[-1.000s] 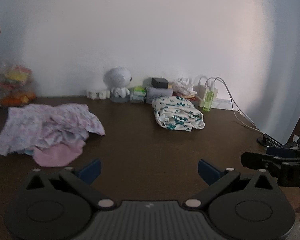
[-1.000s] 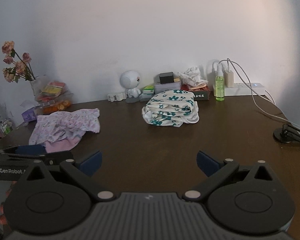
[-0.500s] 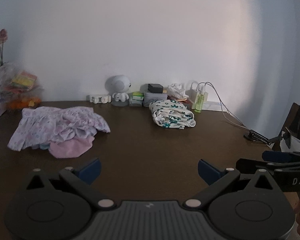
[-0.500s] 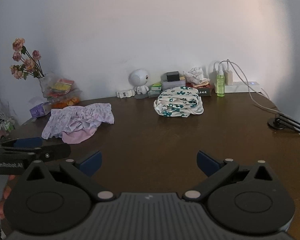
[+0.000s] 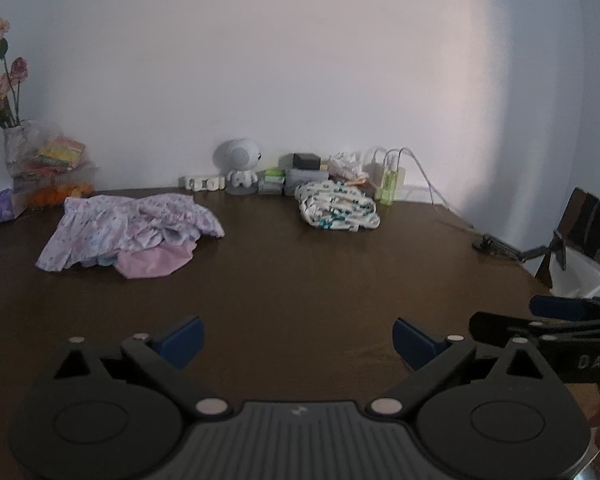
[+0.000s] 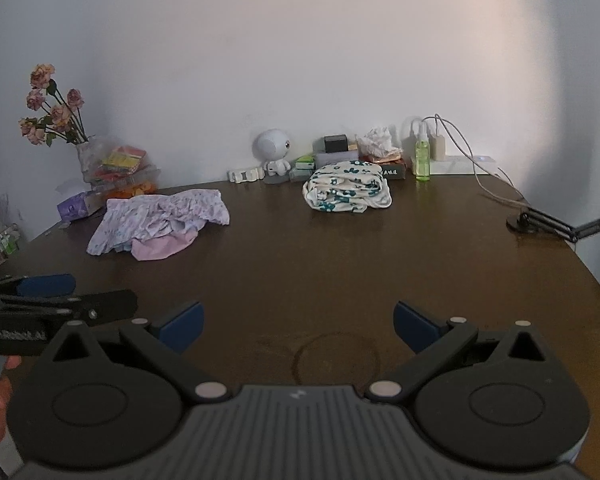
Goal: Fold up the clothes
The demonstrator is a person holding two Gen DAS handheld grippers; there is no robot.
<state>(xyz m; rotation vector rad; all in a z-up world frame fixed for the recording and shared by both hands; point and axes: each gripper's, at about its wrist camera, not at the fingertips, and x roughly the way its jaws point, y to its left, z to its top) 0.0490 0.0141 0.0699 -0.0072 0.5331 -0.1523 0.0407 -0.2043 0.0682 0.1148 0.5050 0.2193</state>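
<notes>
A dark wooden desk with a smooth, faintly glossy top is shown. Soft, crumpled cloth is seen in the lilac floral garment and the folded white floral one. Matt black plastic is shown on the right gripper, with blue fingers.

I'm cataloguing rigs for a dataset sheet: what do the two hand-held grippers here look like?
Both look alike. The left hand-held gripper and the right hand-held gripper have black bodies with two round housings, a ribbed grey centre plate, pale round pins and blue finger pads. Each carries white lettering on its side. No cables or sleeves show.
</notes>
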